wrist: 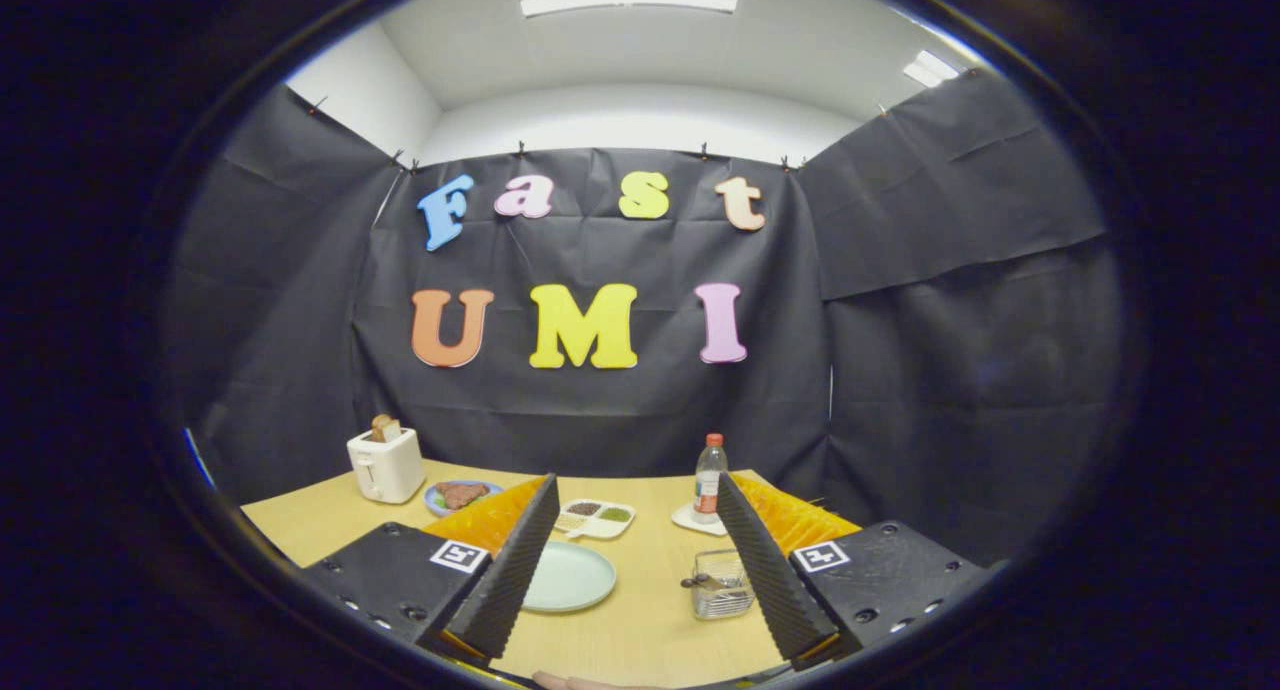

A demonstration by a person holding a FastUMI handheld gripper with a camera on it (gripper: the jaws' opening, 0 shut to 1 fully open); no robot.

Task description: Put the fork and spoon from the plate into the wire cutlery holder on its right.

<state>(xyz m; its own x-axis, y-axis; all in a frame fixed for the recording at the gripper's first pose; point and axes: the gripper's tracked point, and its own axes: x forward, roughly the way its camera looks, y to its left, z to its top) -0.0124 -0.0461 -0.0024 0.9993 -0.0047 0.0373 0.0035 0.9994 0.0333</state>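
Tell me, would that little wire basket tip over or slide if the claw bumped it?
Probably it would slide rather than tip. The small square wire cutlery holder looks low and wide, so it seems steady. It is thin open mesh, likely light, and the smooth wooden table may let it skid. The claw is open, the holder just inside one finger.

counter point(650, 625): pale yellow wood tone, plain
plate point(570, 576): light mint green, plain, unpatterned
cutlery holder point(722, 584): silvery wire mesh, see-through grid
toaster point(386, 464): cream white, with brown toast on top
small dish point(440, 507): blue rim, reddish-brown food with some green
divided tray point(596, 518): white, with dark brown, green and pale fillings
bottle point(710, 478): clear, red cap, label with red and white
coaster point(689, 519): white, under the bottle
booth wall point(950, 370): black cloth, creased
ceiling point(700, 60): white, with bright light panels
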